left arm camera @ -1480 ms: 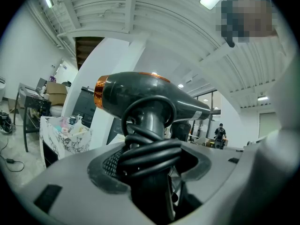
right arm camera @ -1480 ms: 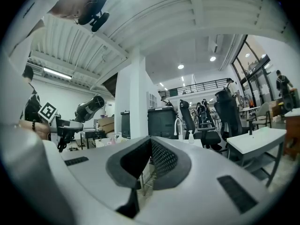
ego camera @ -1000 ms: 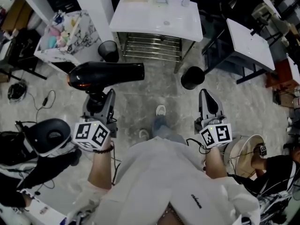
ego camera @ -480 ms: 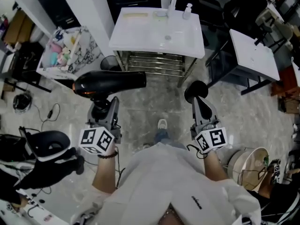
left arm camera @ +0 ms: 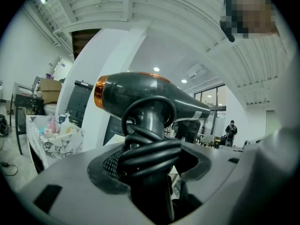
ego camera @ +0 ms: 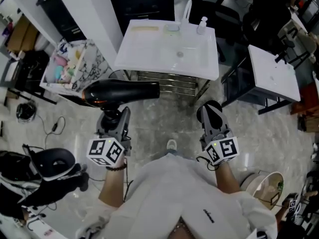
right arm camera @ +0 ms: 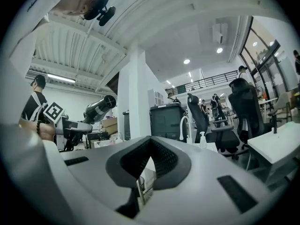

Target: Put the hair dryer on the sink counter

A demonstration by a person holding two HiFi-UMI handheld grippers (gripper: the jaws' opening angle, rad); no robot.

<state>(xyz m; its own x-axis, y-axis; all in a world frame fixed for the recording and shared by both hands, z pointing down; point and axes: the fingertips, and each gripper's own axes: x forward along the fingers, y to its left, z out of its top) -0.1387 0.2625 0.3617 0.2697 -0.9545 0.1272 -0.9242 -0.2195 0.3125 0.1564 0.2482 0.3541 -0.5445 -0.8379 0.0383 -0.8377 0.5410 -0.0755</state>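
A black hair dryer (ego camera: 122, 91) with an orange ring at its back lies level, nozzle to the right, just in front of the white sink counter (ego camera: 149, 51). My left gripper (ego camera: 112, 115) is shut on its handle, and the cord is wound round that handle (left arm camera: 149, 146). In the left gripper view the dryer's body (left arm camera: 145, 95) stands above the jaws. My right gripper (ego camera: 211, 114) is shut and holds nothing; it hangs over the floor before the counter's right corner. The right gripper view shows the dryer (right arm camera: 99, 108) off to the left.
On the counter's back edge stand a faucet (ego camera: 188, 9) and a soap bottle (ego camera: 202, 25). A metal rack (ego camera: 169, 81) sits under the counter. A marbled basket (ego camera: 75, 63) of toiletries stands to the left, a white table (ego camera: 274, 73) to the right.
The person has stepped toward the sink, and both grippers have come nearer to the counter. The dryer stays in the left gripper; the right jaws stay shut.
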